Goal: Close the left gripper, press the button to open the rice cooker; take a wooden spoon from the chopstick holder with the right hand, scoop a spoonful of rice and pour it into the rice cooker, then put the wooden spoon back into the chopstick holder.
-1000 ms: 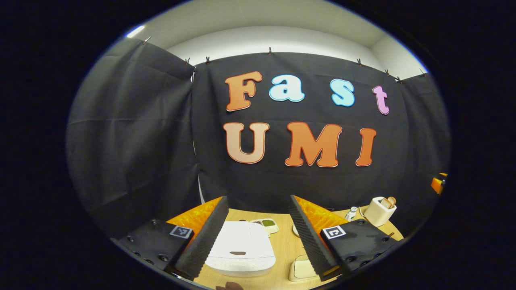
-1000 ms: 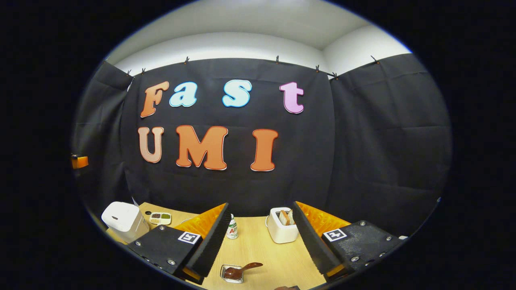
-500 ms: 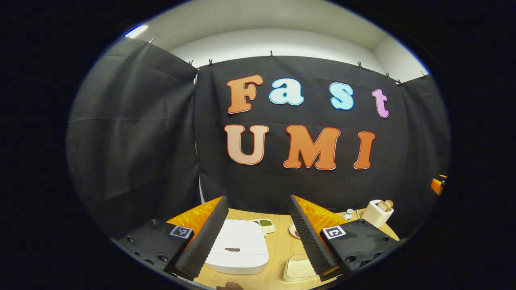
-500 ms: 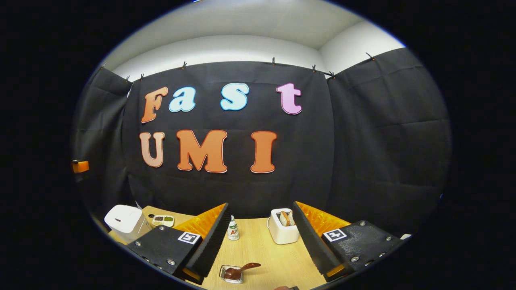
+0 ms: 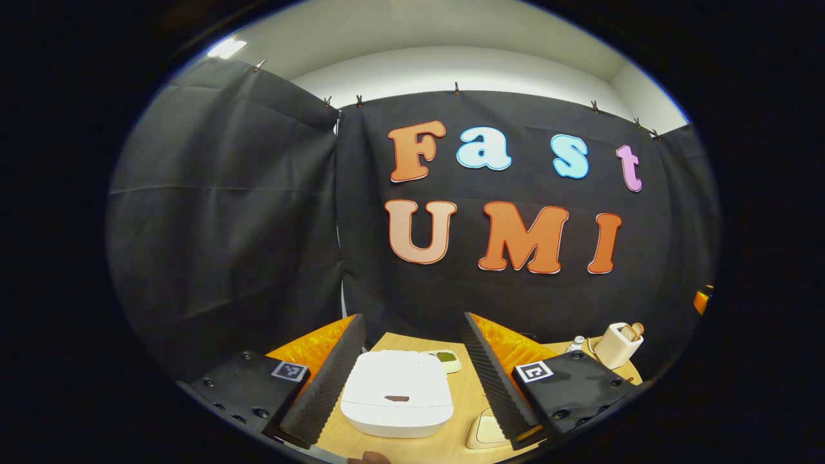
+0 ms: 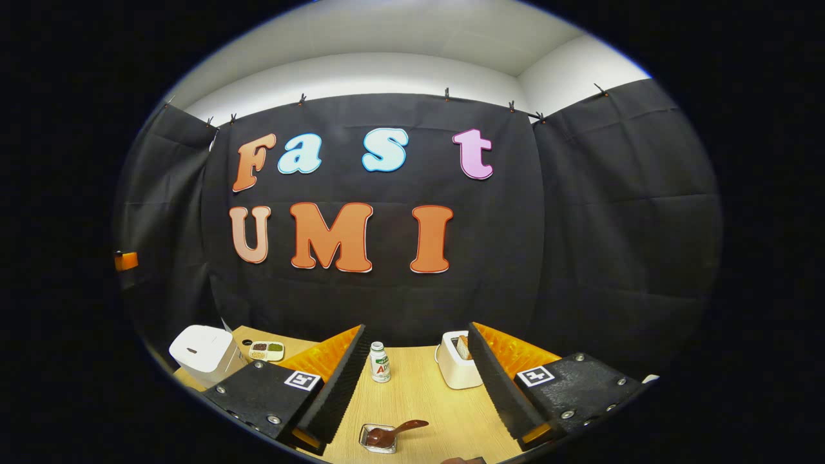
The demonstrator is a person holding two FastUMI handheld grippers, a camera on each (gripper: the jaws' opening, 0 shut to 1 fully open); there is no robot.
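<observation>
The light wooden table [image 6: 412, 399] carries a closed white rounded rice cooker [image 5: 397, 399], framed between the spread fingers of the left gripper [image 5: 409, 380]. The right gripper [image 6: 412, 380] is likewise spread and empty, above a dark brown wooden spoon [image 6: 394, 432] lying in a small clear square holder [image 6: 379, 439]. A white toaster [image 6: 456, 368] and a small white bottle [image 6: 380, 362] stand beyond.
</observation>
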